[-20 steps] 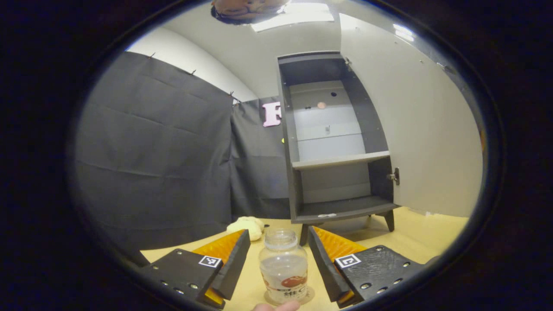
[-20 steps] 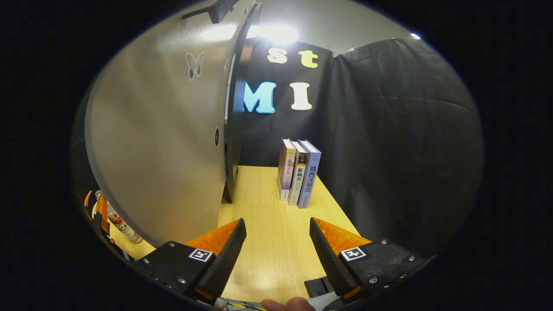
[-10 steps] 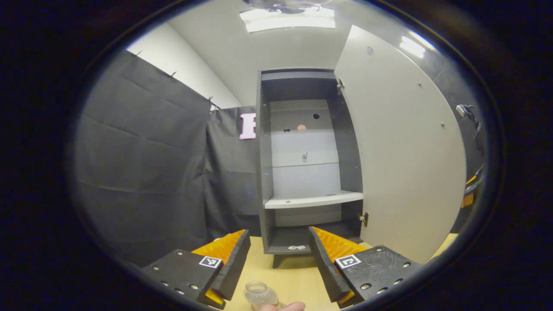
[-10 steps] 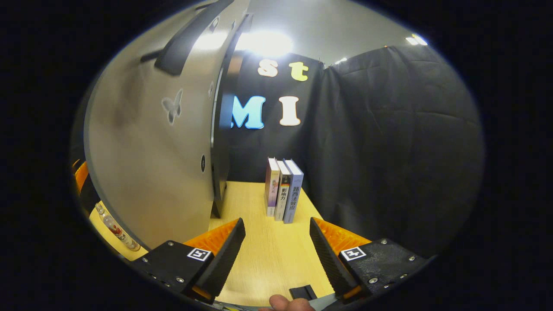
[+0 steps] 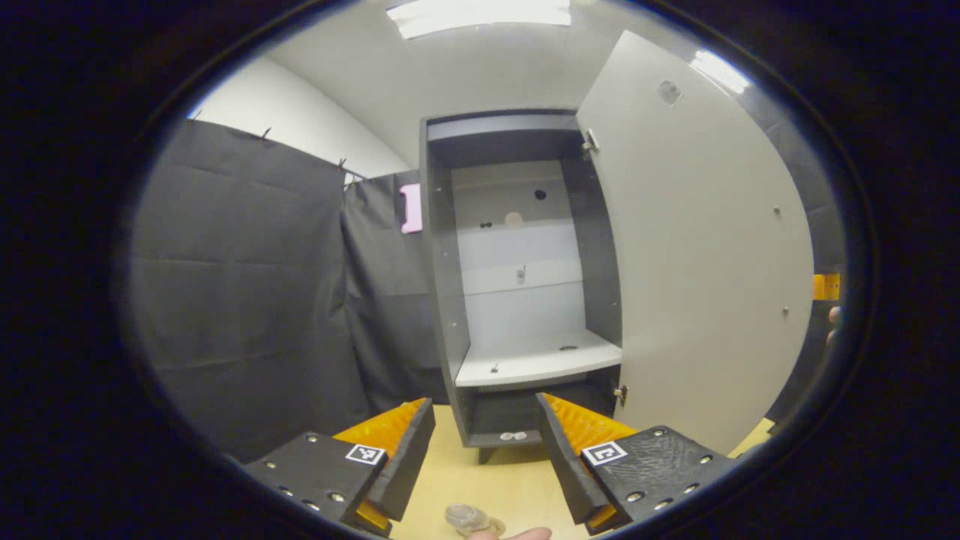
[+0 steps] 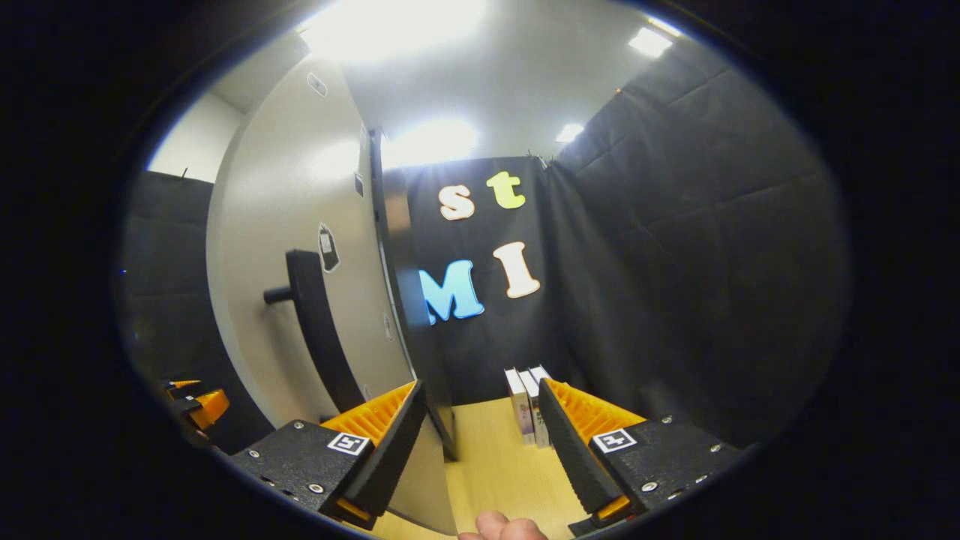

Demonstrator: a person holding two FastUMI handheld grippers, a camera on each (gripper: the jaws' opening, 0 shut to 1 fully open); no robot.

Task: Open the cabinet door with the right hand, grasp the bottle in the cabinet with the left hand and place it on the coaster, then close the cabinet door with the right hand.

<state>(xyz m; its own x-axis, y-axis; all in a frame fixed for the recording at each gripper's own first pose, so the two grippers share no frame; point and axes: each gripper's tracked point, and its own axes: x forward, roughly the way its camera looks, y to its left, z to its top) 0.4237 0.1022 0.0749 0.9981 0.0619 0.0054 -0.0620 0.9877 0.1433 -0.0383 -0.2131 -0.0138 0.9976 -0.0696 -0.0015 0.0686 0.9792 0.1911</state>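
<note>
On the table, near edge: bottle (image 5: 466, 516), between left gripper (image 5: 485, 457) fingers, not touched; coaster hard to tell
Cabinet (image 5: 517, 285): shelves bare
Cabinet door (image 6: 300, 247): open, closing left
Right gripper (image 6: 480, 442): fingers wide, holding nothing, handle (image 6: 319, 330) near
Table (image 6: 487, 465): light wood, books (image 6: 525, 405) at far edge

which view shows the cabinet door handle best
The right gripper view: the dark bar handle stands out from the door's outer face. The left gripper view shows the door's plain inner face, with the handle hidden behind it.
</note>
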